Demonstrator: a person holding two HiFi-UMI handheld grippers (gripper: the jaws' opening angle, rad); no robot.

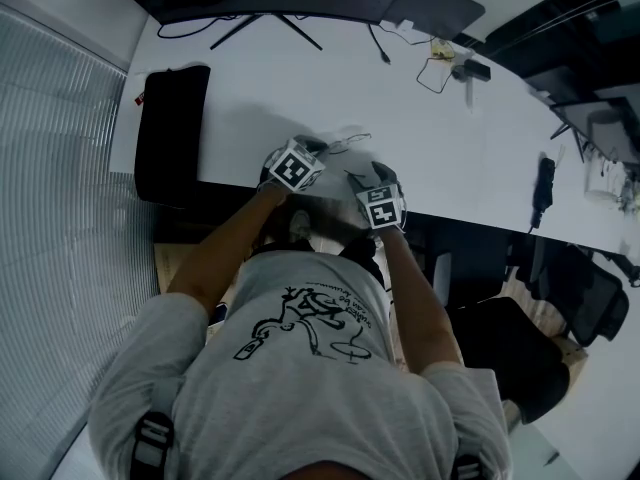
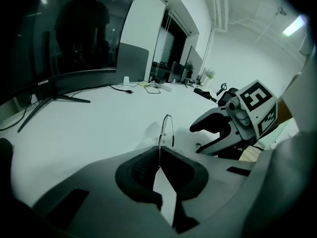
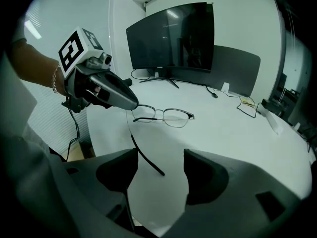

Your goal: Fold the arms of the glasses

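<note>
Jaws of the right gripper (image 3: 158,170) stand wide apart over the near edge of the white table (image 1: 300,88), clamped on nothing. One unfolded arm (image 3: 144,158) of the glasses (image 3: 168,117) runs into the gap between them. Just beyond, the left gripper (image 2: 159,157) is pinched narrowly on the frame's end, at the hinge of that arm, with the lens front upright. A dark curved monitor (image 3: 171,38) stands at the table's far side.

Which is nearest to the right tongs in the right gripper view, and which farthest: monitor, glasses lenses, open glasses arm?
1. Open glasses arm, directly in front, lower centre.
2. Glasses lenses, mid-table, farther ahead.
3. Monitor, at the table's back.
</note>
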